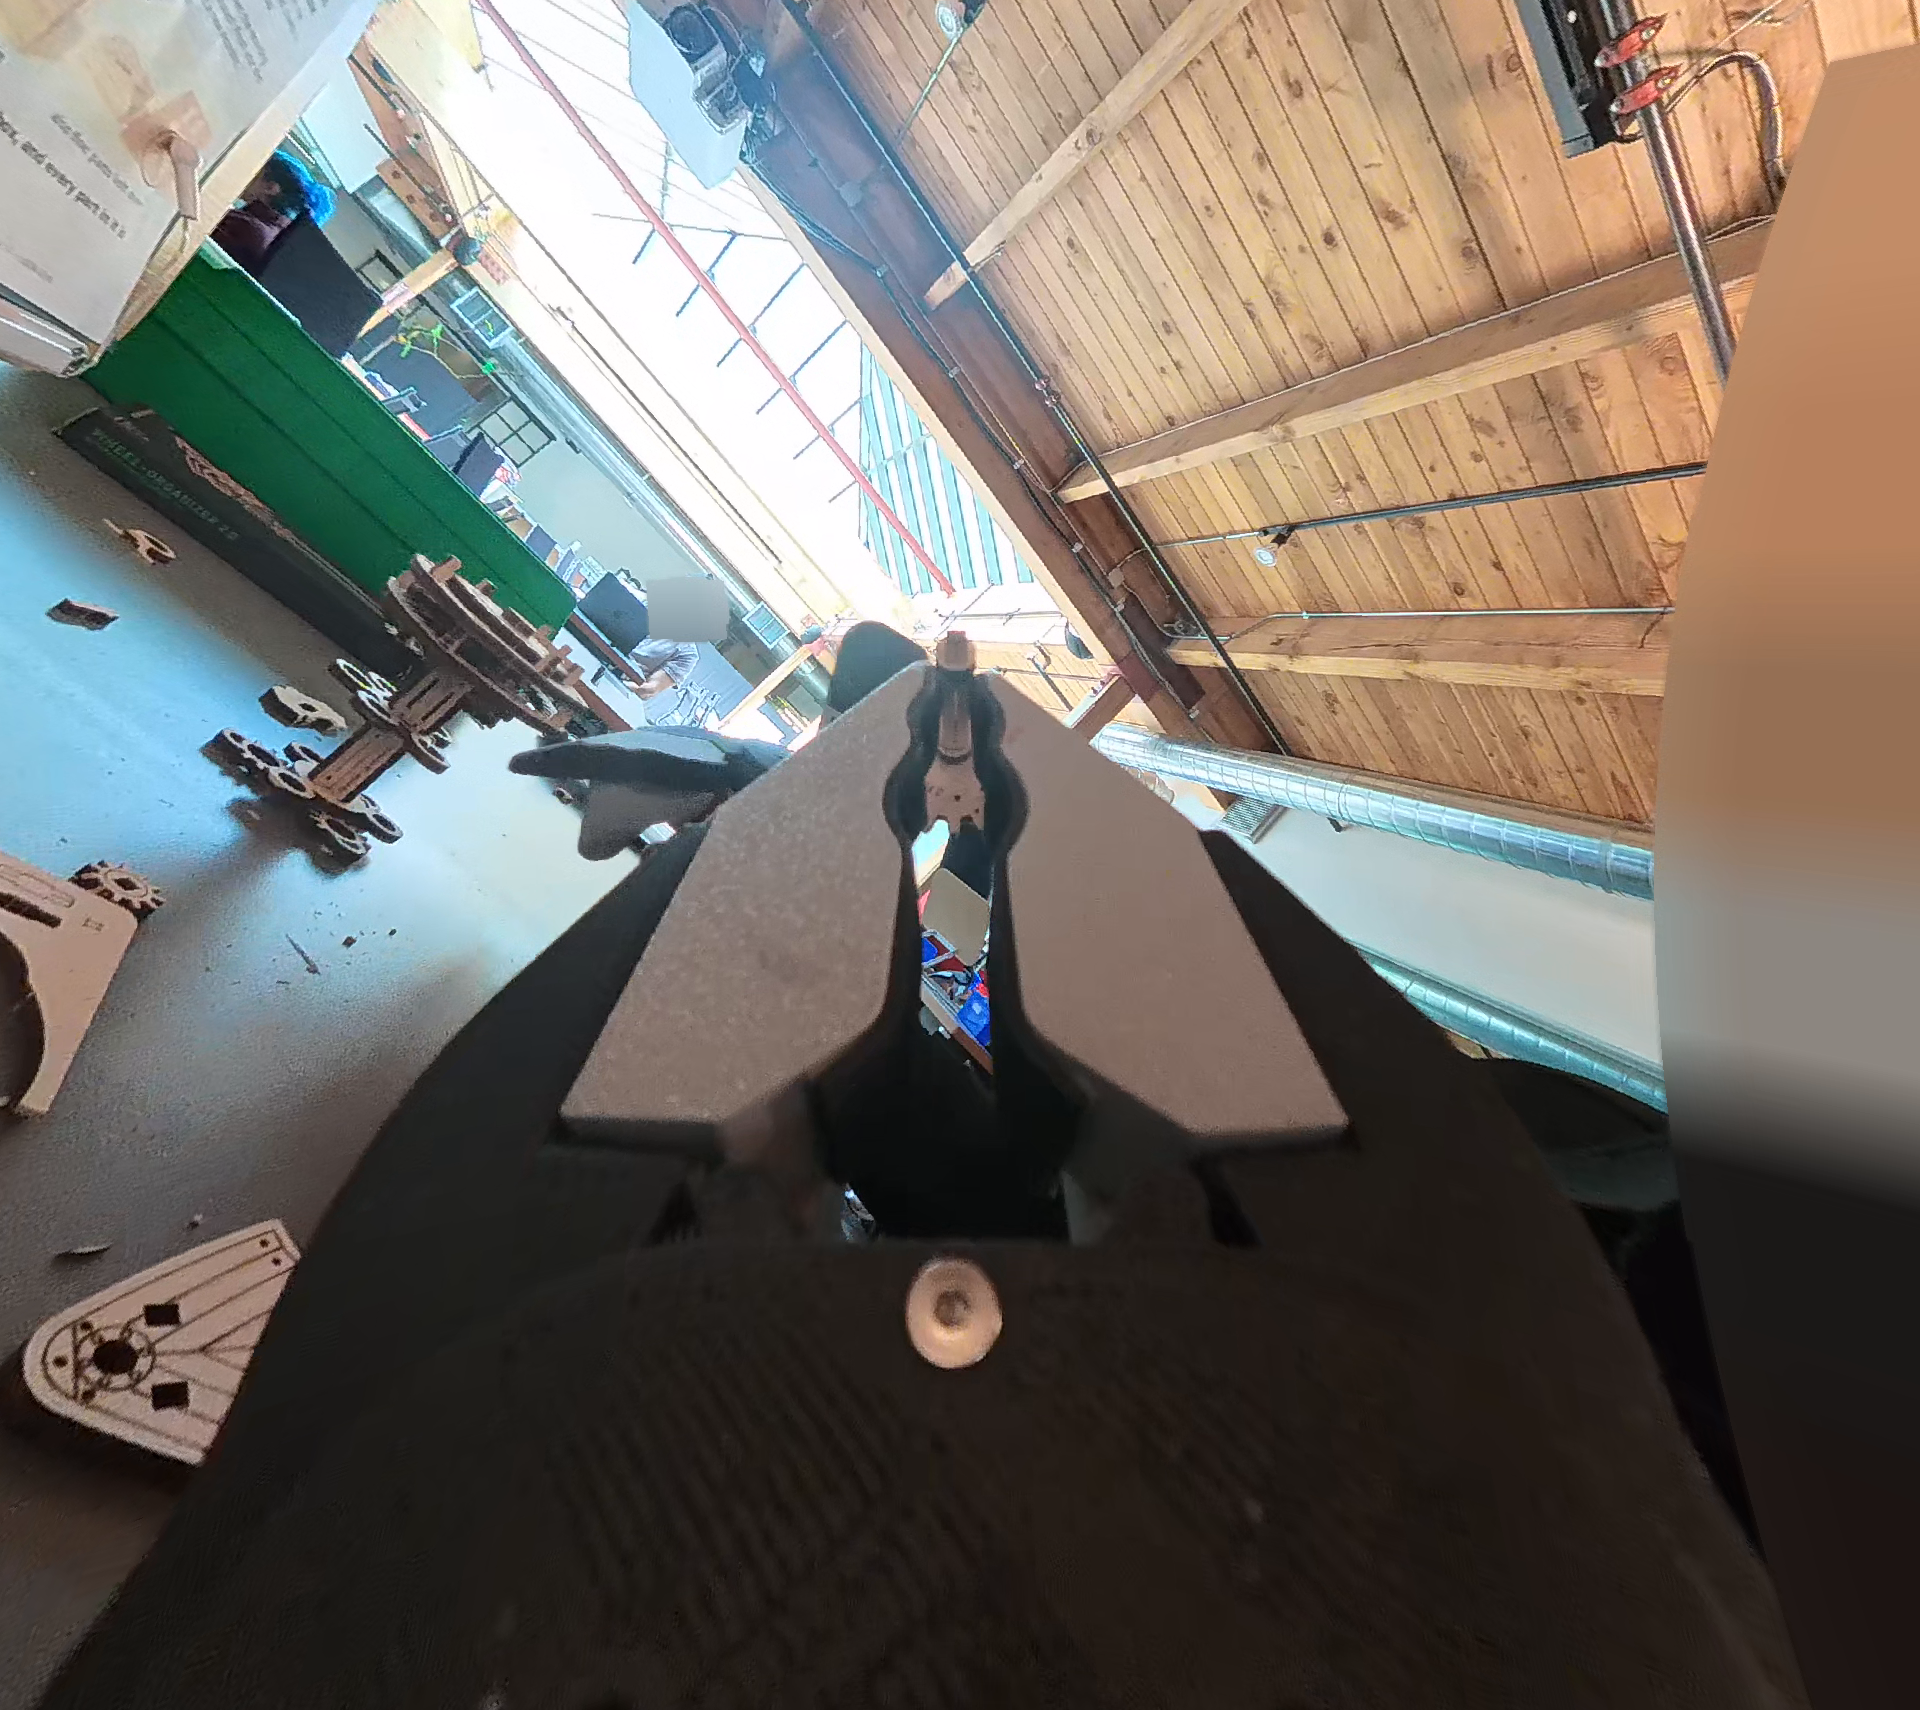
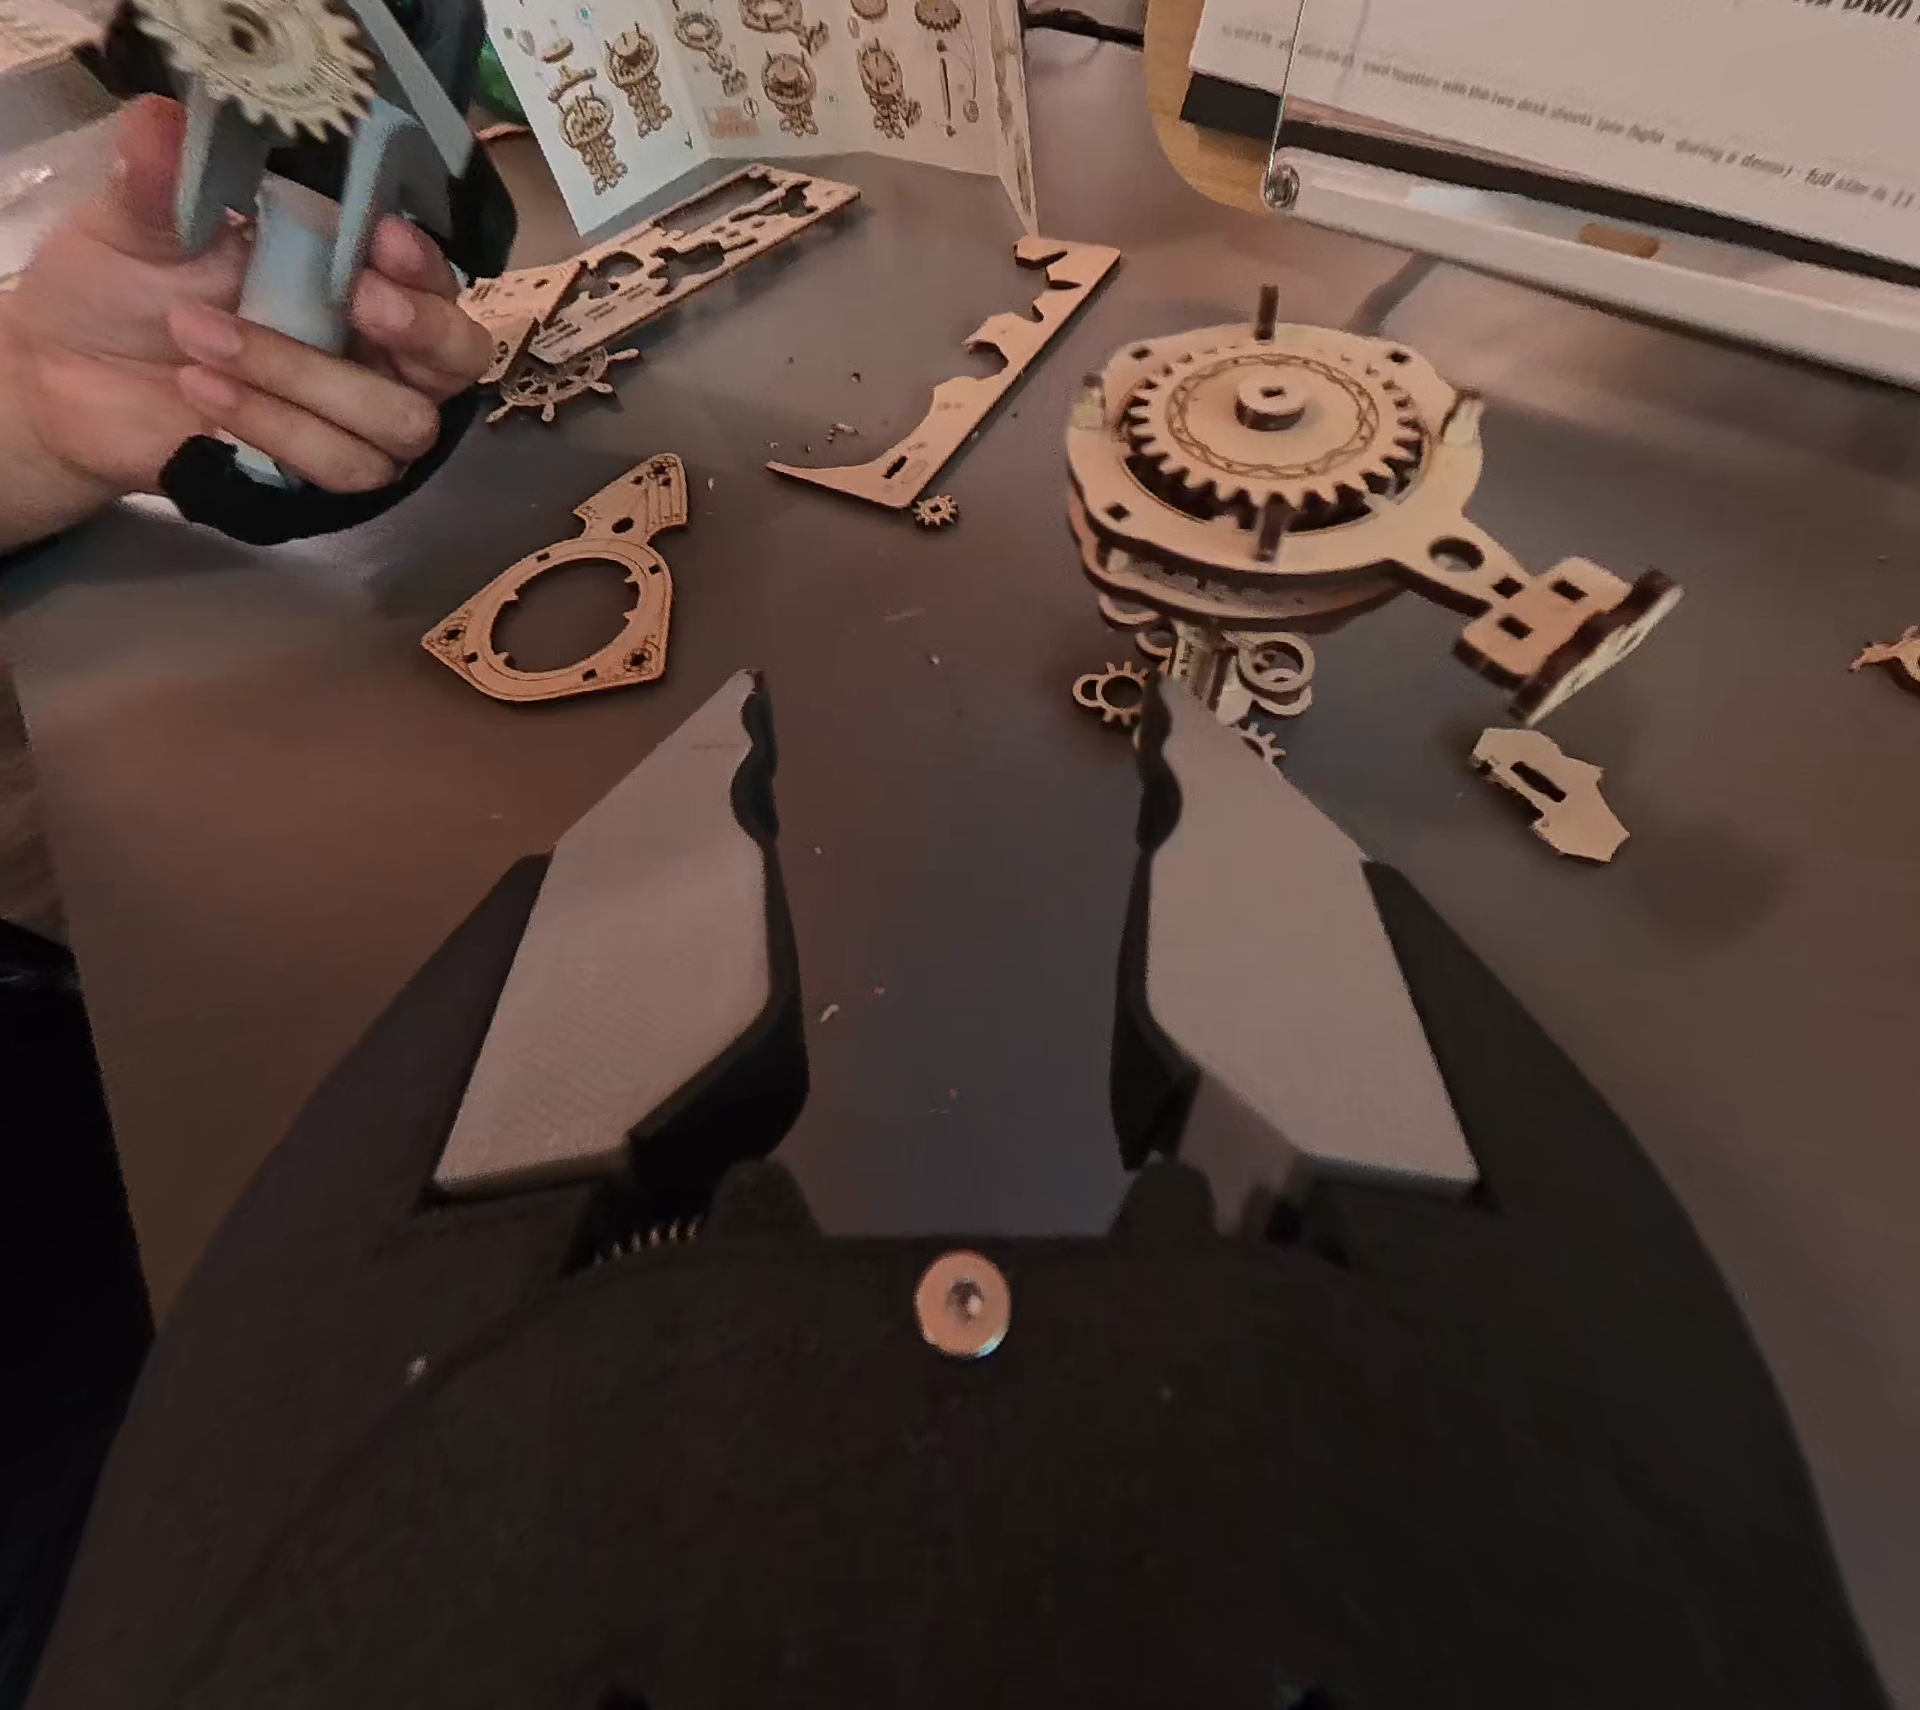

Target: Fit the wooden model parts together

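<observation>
Aloft, left gripper clamps a wooden gear.
Right gripper gapes empty over the bench; printed sheets stand at the far edge.

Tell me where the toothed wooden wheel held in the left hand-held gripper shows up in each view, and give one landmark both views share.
Left wrist view: the toothed wooden wheel sits edge-on at centre, pinched between the left hand-held gripper tips.
Right wrist view: it is at upper left, face-on, raised above the table.
Shared landmark: the part-built wooden model, standing on the dark table.
</observation>
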A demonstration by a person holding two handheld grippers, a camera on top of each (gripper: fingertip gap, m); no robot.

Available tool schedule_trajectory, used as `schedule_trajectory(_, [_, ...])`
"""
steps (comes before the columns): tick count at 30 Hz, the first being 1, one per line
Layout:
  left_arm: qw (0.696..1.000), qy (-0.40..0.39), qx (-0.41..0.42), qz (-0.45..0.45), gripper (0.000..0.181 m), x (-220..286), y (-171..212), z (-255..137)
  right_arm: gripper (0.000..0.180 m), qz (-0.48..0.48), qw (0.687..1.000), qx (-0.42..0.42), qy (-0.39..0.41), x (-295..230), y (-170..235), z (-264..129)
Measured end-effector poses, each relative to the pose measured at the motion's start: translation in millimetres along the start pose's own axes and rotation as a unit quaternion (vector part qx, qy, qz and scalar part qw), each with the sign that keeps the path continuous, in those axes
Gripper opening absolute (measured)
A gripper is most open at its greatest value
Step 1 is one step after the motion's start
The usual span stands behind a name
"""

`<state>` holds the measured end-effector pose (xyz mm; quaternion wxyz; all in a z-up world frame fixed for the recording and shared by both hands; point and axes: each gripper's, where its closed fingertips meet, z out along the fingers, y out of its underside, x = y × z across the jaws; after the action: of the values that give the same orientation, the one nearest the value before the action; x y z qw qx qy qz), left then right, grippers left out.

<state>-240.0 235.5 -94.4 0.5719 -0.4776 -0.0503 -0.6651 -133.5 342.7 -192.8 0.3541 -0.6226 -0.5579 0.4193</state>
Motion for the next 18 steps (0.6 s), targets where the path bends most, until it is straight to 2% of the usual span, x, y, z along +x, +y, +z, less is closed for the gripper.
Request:
schedule_trajectory(4, [1.0, 0.001, 0.004, -0.004, 0.002, 0.3, 0.4, 0.7, 0.04, 0.0, 0.998, 0.065, -0.009, -24.9, -27.1, -7.0])
schedule_trajectory(7, [1.0, -0.002, 0.01, 0.001, 0.002, 0.6, 0.1, 1.5, 0.037, 0.007, 0.989, 0.139, -0.048, -60.5, -58.0, -4.2])
schedule_trajectory(11, [1.0, -0.006, 0.015, 0.014, 0.001, 1.0, -1.5, 1.4, 0.031, 0.004, 0.981, 0.181, -0.075, -99.0, -81.2, 16.7])
schedule_trajectory(12, [1.0, -0.008, 0.017, 0.014, 0.002, 0.2, -2.4, 0.7, 0.033, -0.001, 0.979, 0.185, -0.081, -106.8, -84.8, 22.7])
schedule_trajectory(15, [0.999, -0.015, 0.031, 0.017, 0.002, -1.9, -7.7, -2.2, 0.061, -0.001, 0.98, 0.182, -0.075, -114.6, -90.7, 40.8])
schedule_trajectory(18, [0.999, -0.004, 0.042, 0.0, 0.002, 0.0, -10.6, -3.2, 0.074, -0.006, 0.98, 0.189, -0.067, -118.4, -96.9, 52.8])
